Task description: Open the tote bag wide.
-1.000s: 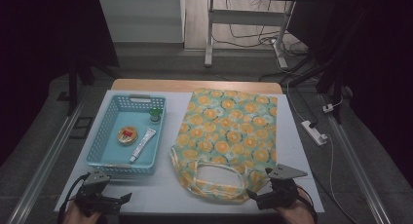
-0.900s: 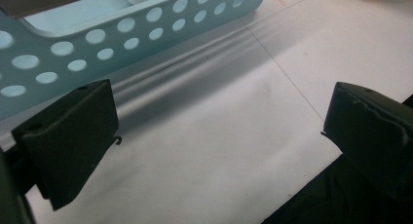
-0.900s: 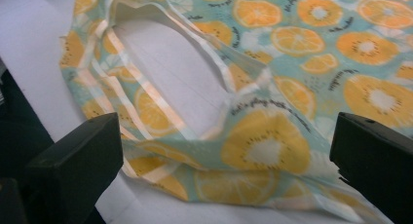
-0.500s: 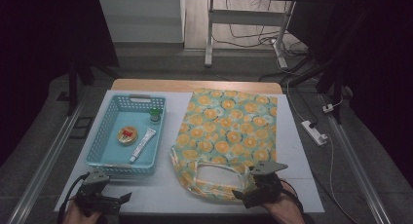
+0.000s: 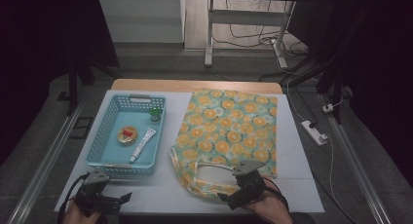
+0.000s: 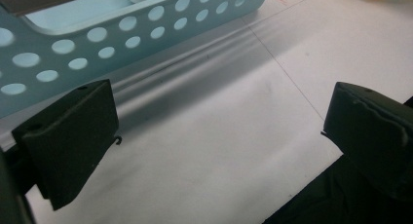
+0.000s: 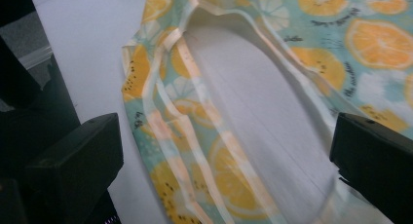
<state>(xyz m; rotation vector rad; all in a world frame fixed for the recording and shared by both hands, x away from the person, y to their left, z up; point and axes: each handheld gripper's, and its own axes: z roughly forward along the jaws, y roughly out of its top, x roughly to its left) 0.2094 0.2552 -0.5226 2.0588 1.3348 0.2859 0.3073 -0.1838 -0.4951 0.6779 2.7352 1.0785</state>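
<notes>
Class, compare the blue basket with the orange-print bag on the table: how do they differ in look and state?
The blue basket is rigid with perforated walls; the orange-print bag is soft cloth lying flat. The basket holds small items; the bag looks empty. The open right gripper hovers at the bag's handle, while the left gripper sits near the basket. Both rest on the white table.

No legible text or labels

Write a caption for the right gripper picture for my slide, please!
Open right gripper hovering over the looped handles of an orange-slice print bag on a white table.
</notes>
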